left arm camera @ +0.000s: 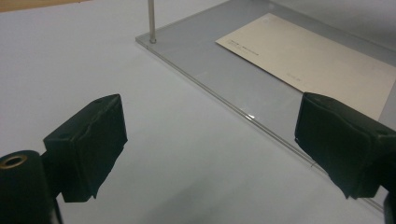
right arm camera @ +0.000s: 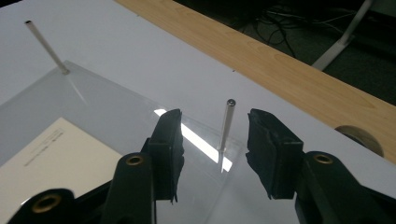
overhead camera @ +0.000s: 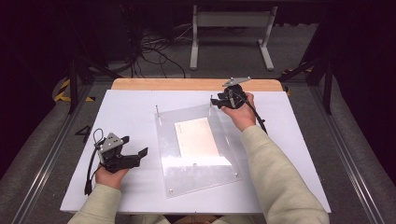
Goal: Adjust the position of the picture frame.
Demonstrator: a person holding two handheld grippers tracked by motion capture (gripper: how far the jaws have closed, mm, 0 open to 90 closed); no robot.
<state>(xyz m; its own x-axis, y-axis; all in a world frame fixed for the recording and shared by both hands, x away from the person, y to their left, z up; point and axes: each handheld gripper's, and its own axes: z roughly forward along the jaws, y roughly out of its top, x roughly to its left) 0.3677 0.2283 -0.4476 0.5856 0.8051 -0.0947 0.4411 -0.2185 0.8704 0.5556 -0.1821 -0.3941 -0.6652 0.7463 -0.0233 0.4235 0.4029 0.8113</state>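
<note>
Left hand-held gripper point(left arm camera: 210, 144) jaws wide apart above white desk point(left arm camera: 70, 60), beside clear acrylic plate point(left arm camera: 201, 51) carrying paper card point(left arm camera: 313, 60); corner pin point(left arm camera: 151, 21) upright.

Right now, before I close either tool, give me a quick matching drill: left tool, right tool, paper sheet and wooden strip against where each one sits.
Things:
1. left tool
2. right tool
3. paper sheet
4. wooden strip

Places or states:
A. along the table's far edge
B. open, with an upright metal pin between its jaws
C. lying flat at the clear plate
D. open over the bare white table, beside the plate's edge

Pairs: 1-D, 2-B, 3-C, 4-A
</note>
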